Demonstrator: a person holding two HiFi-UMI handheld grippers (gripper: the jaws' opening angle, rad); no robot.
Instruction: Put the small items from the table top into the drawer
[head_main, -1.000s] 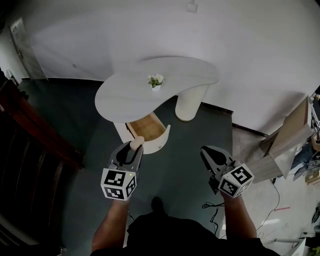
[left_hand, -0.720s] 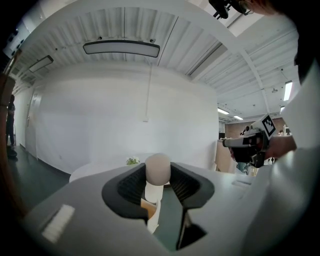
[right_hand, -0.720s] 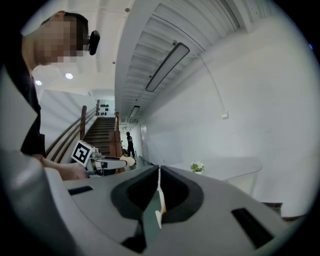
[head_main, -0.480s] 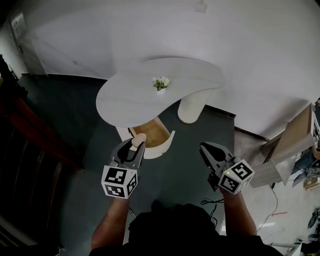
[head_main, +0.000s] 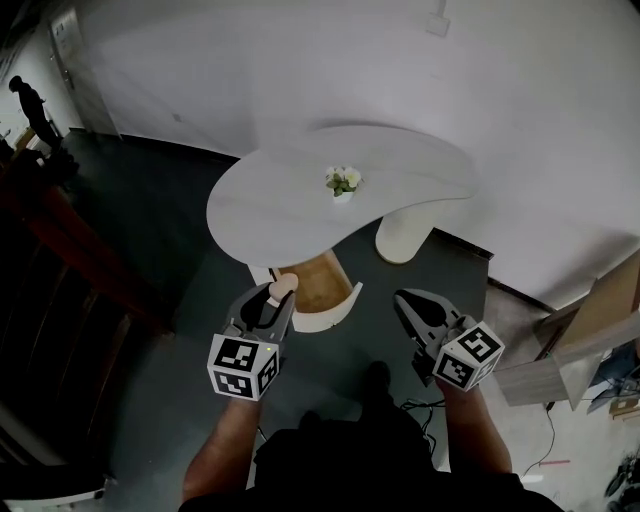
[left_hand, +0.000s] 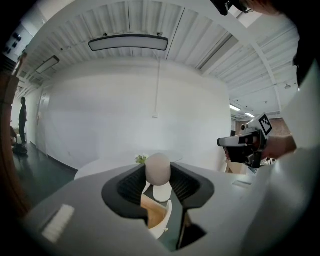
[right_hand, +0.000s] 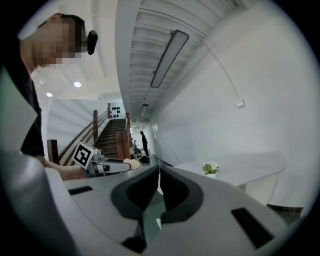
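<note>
Now L gripper (head_main: 276, 298), held forward, grips egg (left_hand: 158, 168).

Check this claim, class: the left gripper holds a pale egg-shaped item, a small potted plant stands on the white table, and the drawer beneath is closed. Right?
Wrong in one respect: the head view shows the drawer pulled open, not closed. The left gripper holds the pale egg-shaped item, and the small potted plant stands on the white table.

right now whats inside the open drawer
Only bare wood shows inside the drawer. Its near left corner is hidden behind the left tool and the pale egg-shaped item it grips.
</note>
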